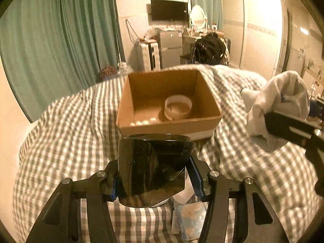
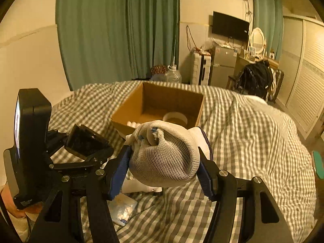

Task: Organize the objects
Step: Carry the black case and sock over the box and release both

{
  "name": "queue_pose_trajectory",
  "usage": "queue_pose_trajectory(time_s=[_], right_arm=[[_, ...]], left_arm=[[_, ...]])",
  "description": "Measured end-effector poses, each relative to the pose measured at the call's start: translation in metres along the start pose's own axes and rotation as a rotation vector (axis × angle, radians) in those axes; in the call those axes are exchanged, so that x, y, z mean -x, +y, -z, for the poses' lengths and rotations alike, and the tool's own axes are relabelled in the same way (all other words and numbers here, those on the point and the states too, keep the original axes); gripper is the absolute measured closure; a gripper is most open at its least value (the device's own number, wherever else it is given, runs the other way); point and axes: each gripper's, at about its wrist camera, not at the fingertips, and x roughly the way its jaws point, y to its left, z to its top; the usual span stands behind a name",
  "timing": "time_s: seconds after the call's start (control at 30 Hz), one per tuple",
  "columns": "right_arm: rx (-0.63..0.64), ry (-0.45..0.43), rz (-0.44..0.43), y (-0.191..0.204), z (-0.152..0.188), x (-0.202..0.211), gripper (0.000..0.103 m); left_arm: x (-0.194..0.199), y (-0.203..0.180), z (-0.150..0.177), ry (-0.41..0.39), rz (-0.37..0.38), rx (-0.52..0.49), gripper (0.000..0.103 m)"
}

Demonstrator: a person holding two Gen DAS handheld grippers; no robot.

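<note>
An open cardboard box (image 1: 208,119) sits on the checked bed cover (image 1: 70,133); inside lie a white ring-shaped object (image 1: 178,107) and several small white balls (image 1: 143,122). My left gripper (image 1: 154,178) is shut on a dark tinted visor (image 1: 151,168), held just in front of the box. My right gripper (image 2: 164,168) is shut on a balled white mesh sock (image 2: 168,158), also held near the box (image 2: 129,111). The sock shows at the right of the left wrist view (image 1: 279,101). The visor shows at the left of the right wrist view (image 2: 85,141).
A flat plastic packet (image 1: 190,218) lies on the cover below my left gripper; it also shows in the right wrist view (image 2: 121,208). Green curtains (image 1: 50,40), a small fridge (image 1: 170,48), a TV (image 1: 169,9) and a chair with dark clothes (image 1: 208,48) stand beyond the bed.
</note>
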Motion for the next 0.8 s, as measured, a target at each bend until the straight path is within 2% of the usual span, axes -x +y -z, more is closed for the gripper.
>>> queue_pose_trajectory(time_s=[0.2, 0.43, 0.6, 0.8], right_arm=[[0.019, -0.043, 0.005, 0.007, -0.02, 0.021, 0.042], [0.057, -0.12, 0.025, 0.013, -0.059, 0.036, 0.042], [0.044, -0.127, -0.018, 0.007, -0.096, 0.018, 0.042], [0.04, -0.104, -0.034, 0.001, -0.131, -0.027, 0.042]], left_arm=[[0.033, 0.005, -0.029, -0.076, -0.004, -0.014, 0.047], [0.043, 0.017, -0.068, -0.141, -0.03, -0.019, 0.047], [0.032, 0.031, -0.101, -0.158, -0.024, 0.002, 0.047], [0.0, 0.041, -0.132, -0.162, -0.03, 0.015, 0.047]])
